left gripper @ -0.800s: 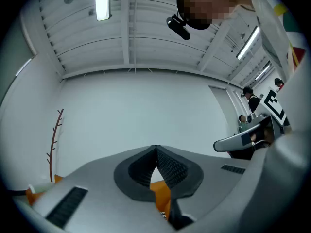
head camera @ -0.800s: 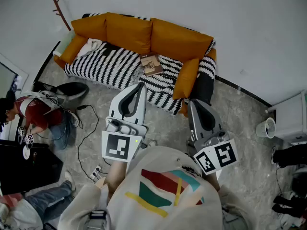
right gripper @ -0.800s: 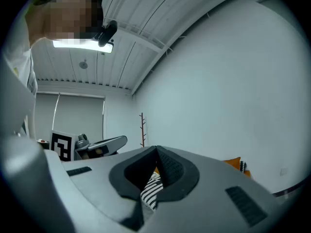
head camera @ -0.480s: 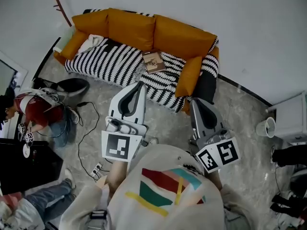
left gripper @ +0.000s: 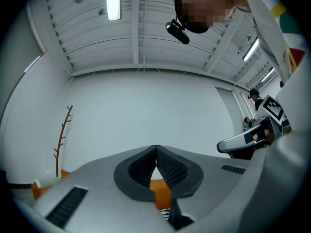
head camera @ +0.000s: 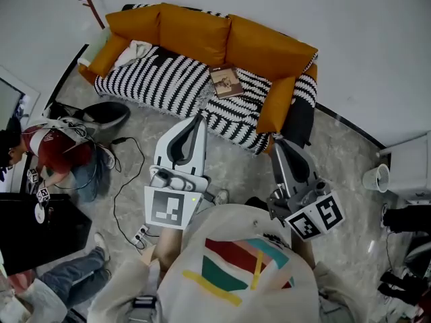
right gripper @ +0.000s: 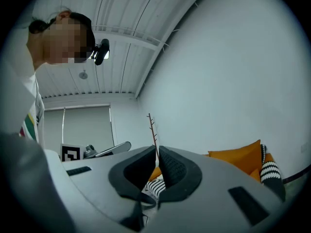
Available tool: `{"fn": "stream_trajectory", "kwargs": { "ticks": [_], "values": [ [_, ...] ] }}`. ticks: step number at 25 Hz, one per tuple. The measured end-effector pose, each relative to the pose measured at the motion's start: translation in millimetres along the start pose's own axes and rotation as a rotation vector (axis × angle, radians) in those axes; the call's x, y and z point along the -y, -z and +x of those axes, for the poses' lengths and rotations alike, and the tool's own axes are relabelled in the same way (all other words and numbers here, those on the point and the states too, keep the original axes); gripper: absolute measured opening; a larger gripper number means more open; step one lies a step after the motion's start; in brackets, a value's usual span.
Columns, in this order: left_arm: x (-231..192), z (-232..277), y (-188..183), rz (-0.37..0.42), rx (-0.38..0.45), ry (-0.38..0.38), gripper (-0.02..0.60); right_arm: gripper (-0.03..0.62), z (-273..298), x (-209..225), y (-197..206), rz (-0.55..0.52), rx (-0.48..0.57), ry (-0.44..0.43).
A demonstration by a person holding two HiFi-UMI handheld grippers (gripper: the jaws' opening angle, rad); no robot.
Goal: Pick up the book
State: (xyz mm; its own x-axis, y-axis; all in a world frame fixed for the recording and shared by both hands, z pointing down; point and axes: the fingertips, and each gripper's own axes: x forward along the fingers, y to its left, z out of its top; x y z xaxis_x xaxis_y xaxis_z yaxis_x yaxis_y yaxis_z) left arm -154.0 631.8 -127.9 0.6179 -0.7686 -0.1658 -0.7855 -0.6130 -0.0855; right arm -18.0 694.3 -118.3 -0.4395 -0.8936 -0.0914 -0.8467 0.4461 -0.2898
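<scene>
The book (head camera: pixel 226 81), small with a brownish cover, lies flat on the black-and-white striped throw of the orange sofa (head camera: pixel 202 39), near the seat's middle. My left gripper (head camera: pixel 197 120) is held over the floor in front of the sofa, short of the book and pointing toward it. In the left gripper view its jaws (left gripper: pixel 156 148) meet at the tips with nothing between them. My right gripper (head camera: pixel 279 144) hovers near the sofa's right end, beside an orange cushion (head camera: pixel 277 105). Its pads (right gripper: pixel 158 149) are pressed together, empty. Neither gripper view shows the book.
A person (head camera: pixel 57 152) crouches on the floor at the left, beside a black case (head camera: pixel 37 231) and trailing cables (head camera: pixel 124 180). A white bin (head camera: pixel 374 177) and a white cabinet (head camera: pixel 412 167) stand at the right. A branch-like coat rack (head camera: pixel 91 2) leans by the wall.
The sofa and the book have drifted slightly right and up in the head view. Both grippers stay shut in much the same pose, the right one a touch further right.
</scene>
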Motion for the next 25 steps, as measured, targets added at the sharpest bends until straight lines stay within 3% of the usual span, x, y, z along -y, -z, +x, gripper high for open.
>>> {"fn": "stream_trajectory", "kwargs": {
  "ticks": [4,7,15,19,25],
  "values": [
    [-19.7,-0.5,9.4,-0.031,-0.001,-0.021,0.008,0.017,12.3,-6.1,14.5,-0.036,-0.018,0.063],
    [-26.6,9.1,17.0,-0.061,-0.002,-0.027,0.008,0.017,18.9,-2.7,22.0,-0.052,-0.073,0.062],
    [-33.9,57.8,41.6,-0.053,-0.046,-0.055,0.008,0.017,47.9,71.4,14.1,-0.008,-0.035,0.103],
    [-34.5,101.1,53.9,-0.078,-0.049,-0.038,0.008,0.017,80.0,95.5,9.3,-0.088,-0.059,0.06],
    [-20.0,197.3,64.2,-0.027,-0.051,0.033,0.008,0.017,120.7,156.7,-1.8,-0.159,-0.074,0.035]
  ]
}}
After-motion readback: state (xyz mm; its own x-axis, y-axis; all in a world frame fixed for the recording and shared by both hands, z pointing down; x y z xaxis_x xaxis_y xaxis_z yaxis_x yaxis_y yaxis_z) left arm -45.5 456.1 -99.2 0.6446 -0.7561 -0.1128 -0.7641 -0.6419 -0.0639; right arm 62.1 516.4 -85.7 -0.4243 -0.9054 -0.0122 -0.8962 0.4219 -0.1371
